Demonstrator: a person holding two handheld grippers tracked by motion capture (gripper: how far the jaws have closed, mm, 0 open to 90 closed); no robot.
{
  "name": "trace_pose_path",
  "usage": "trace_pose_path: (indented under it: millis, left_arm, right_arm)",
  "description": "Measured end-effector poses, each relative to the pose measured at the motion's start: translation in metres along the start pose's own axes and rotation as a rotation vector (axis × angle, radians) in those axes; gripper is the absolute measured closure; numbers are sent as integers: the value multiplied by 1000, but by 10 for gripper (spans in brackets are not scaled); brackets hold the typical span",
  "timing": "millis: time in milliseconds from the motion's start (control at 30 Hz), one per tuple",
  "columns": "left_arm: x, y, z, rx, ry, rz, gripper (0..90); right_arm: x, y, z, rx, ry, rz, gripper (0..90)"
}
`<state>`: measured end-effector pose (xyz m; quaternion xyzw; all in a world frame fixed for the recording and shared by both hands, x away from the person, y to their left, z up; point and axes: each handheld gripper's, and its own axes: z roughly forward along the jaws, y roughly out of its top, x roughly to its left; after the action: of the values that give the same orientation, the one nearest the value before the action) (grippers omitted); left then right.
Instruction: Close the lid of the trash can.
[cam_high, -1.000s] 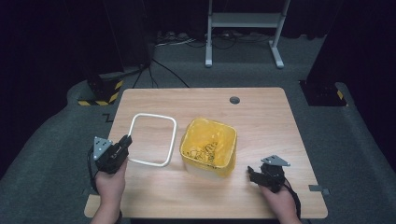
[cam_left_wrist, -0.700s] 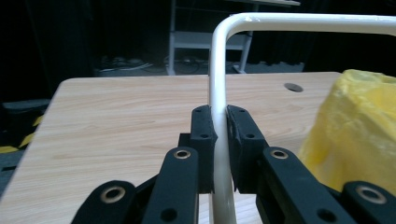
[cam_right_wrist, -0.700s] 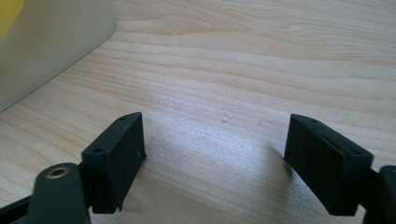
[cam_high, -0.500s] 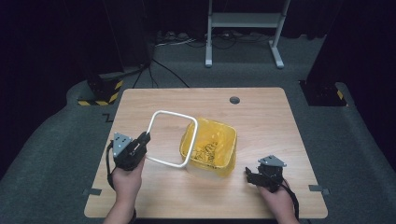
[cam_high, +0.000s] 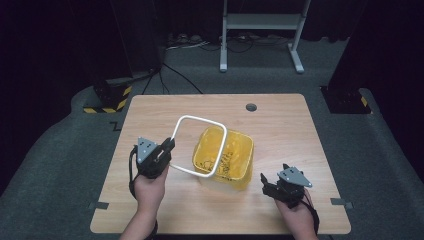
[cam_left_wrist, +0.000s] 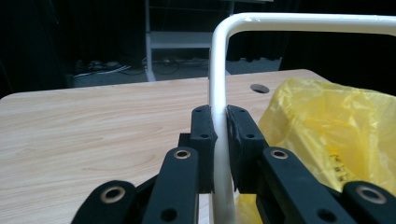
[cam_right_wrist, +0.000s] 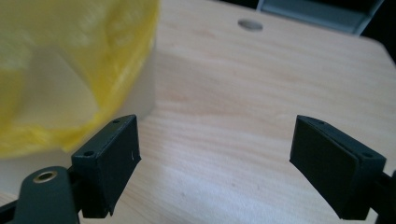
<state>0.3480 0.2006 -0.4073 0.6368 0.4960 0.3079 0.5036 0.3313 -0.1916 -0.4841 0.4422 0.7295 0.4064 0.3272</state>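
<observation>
Frame (cam_high: 200, 145), white and rounded at the corners, sits in your left gripper (cam_high: 167, 146), whose jaws are clamped tight on one of its sides. In the high view you see it left of centre, tilted, its far edge raised and its right side leaning over the open top of the bin (cam_high: 225, 159). In the left gripper view the frame (cam_left_wrist: 220, 116) rises straight up between the pads and bends right along the top edge. The bin, lined with a yellow bag (cam_left_wrist: 327, 126), stands on the table (cam_high: 280, 125) at the centre of the high view. Your right gripper (cam_high: 267, 185) hovers at lower right, near the bin's corner. Its jaws have just been opening and now stand wide apart with nothing between them, bare wood below.
</observation>
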Motion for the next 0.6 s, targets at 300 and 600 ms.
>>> trace_pose_path:
  millis: [300,600]
  left_arm:
    - [-21,1,12,7,-22,7,815]
    - [-41,8,17,2,-30,25,815]
  right_arm:
    - [5,4,-6,-28,9,-16,155]
    - [-1,2,-6,-27,0,5,159]
